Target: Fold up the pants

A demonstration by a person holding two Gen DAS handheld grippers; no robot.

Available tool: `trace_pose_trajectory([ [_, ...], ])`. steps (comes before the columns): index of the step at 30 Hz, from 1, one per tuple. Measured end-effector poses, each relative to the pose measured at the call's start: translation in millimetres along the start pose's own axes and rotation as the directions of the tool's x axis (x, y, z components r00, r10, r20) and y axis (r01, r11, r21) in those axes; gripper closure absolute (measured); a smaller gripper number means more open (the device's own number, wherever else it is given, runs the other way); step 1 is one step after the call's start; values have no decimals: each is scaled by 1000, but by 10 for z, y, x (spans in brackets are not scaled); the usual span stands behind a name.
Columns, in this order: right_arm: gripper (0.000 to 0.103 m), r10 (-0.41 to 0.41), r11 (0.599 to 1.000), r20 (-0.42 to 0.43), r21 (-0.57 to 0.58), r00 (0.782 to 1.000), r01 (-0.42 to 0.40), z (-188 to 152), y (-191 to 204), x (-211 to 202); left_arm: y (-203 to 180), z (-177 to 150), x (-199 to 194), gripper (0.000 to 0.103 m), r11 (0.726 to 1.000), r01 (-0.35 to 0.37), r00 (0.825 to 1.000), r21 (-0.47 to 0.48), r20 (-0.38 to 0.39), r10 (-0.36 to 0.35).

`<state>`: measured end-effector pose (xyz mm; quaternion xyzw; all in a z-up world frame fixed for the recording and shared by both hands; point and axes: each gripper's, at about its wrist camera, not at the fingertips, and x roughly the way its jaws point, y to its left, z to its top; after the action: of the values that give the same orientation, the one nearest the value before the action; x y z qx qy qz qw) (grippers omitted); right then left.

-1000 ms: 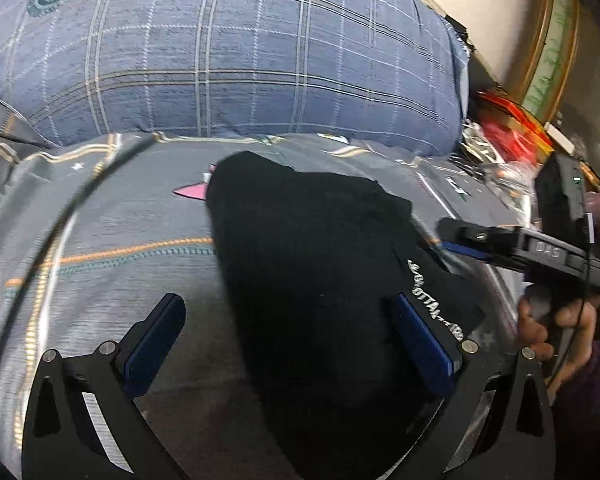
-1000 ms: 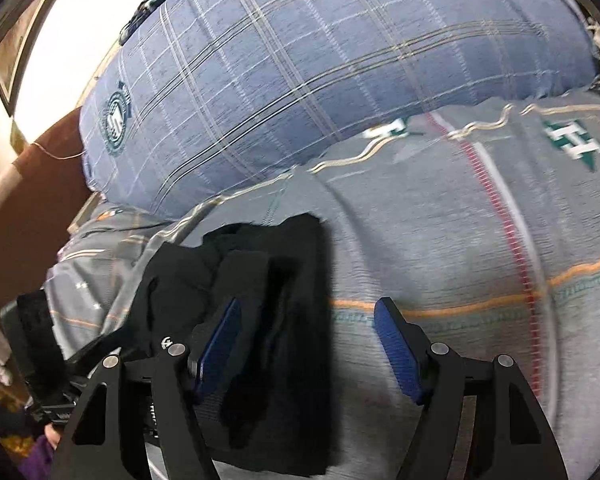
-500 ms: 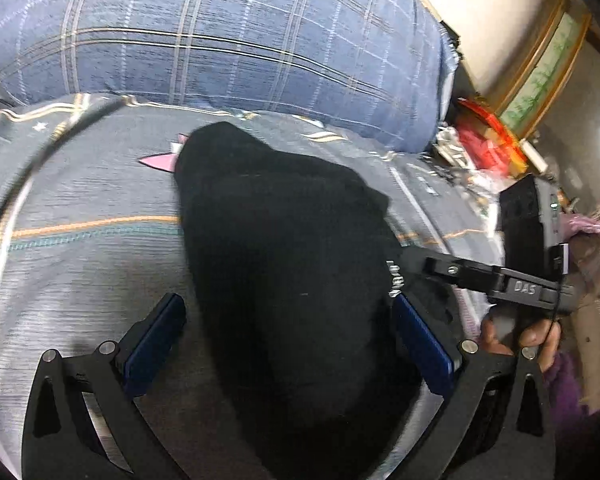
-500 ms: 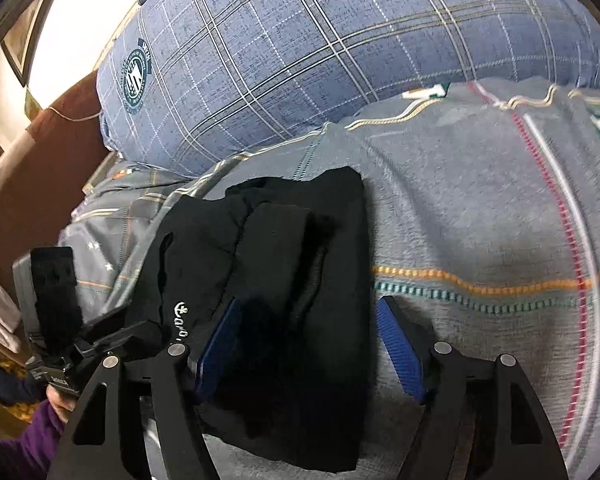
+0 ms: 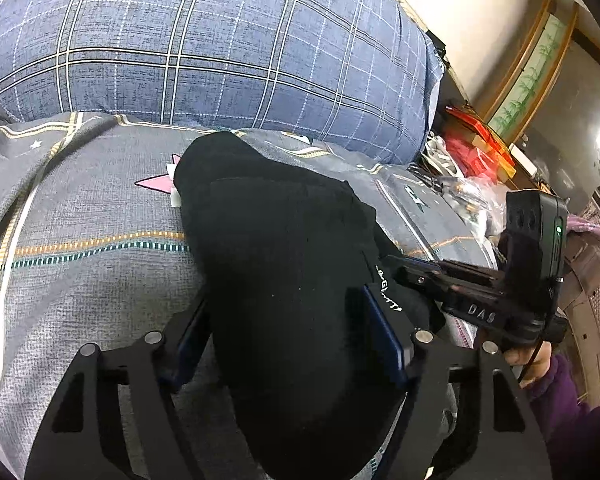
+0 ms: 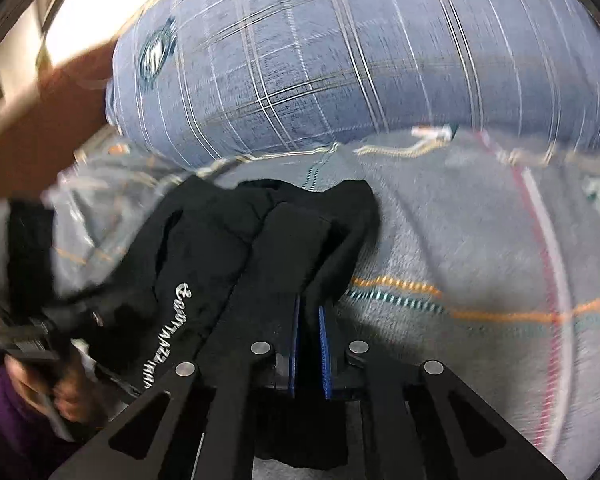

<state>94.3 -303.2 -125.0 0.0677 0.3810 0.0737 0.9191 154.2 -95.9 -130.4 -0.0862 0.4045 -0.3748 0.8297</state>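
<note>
The black pants (image 5: 284, 264), folded into a thick bundle with white lettering near one edge, lie on the grey patterned bedspread (image 5: 80, 240). My left gripper (image 5: 292, 332) has closed its blue pads against both sides of the bundle's near end. My right gripper (image 6: 310, 344) is shut on the pants' (image 6: 220, 256) right edge, with cloth pinched between its blue pads. The right gripper also shows in the left wrist view (image 5: 420, 276), at the bundle's right side. The right wrist view is motion blurred.
A large blue plaid pillow (image 5: 204, 52) lies along the far side of the bed. Red boxes and clutter (image 5: 476, 152) sit beyond the bed's right edge, by a framed picture (image 5: 528, 68). A brown headboard (image 6: 40, 120) is at the left.
Both grippers were open around the pants; now both have closed on the bundle. The right wrist view has swung and blurred as that gripper moves.
</note>
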Motion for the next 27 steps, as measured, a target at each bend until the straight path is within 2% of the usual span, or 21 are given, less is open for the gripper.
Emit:
trace_pose_trajectory([
  [2, 90, -30, 999, -11, -35, 999, 30, -17, 39, 18, -12, -14, 31, 31, 999, -27, 1000, 17, -9, 27],
  [4, 88, -10, 1000, -7, 1, 1000, 10, -23, -30, 27, -19, -23, 54, 31, 999, -41, 999, 28, -11, 41],
  [6, 76, -7, 999, 0, 51, 1000, 7, 3, -135, 53, -8, -30, 58, 31, 999, -39, 999, 23, -12, 39],
  [7, 68, -17, 997, 12, 70, 1000, 16, 17, -172, 70, 9, -30, 74, 31, 999, -34, 999, 15, -18, 35],
  [9, 65, -43, 994, 40, 107, 998, 38, 64, -236, 113, 23, -45, 80, 31, 999, -34, 999, 6, -21, 34],
  [12, 65, -1, 989, 23, 148, 1000, -3, 110, -288, 277, 30, -51, 83, 31, 999, -32, 999, 3, -20, 32],
  [13, 65, 5, 988, 26, 157, 1000, -9, 107, -287, 312, 32, -51, 82, 31, 999, -32, 999, 2, -20, 32],
  [16, 83, 43, 987, 32, 154, 999, -47, 132, -222, 329, 35, -58, 50, 31, 1000, -30, 999, -1, -13, 30],
  [17, 88, 32, 990, 44, 138, 999, -37, 135, -176, 309, 26, -55, 39, 31, 1000, -29, 1000, 0, -9, 29],
  [19, 91, -2, 997, 79, 82, 997, -4, 141, -91, 247, -4, -54, -4, 36, 1000, -24, 1000, 10, 6, 24],
  [22, 93, 9, 1000, 150, 21, 989, -12, 130, 35, 70, -53, -35, -102, 45, 1000, 0, 999, 29, 44, -1],
  [27, 93, 29, 999, 244, 10, 969, -32, 167, 111, -170, -102, 52, -263, 54, 999, 32, 993, 34, 115, -36],
])
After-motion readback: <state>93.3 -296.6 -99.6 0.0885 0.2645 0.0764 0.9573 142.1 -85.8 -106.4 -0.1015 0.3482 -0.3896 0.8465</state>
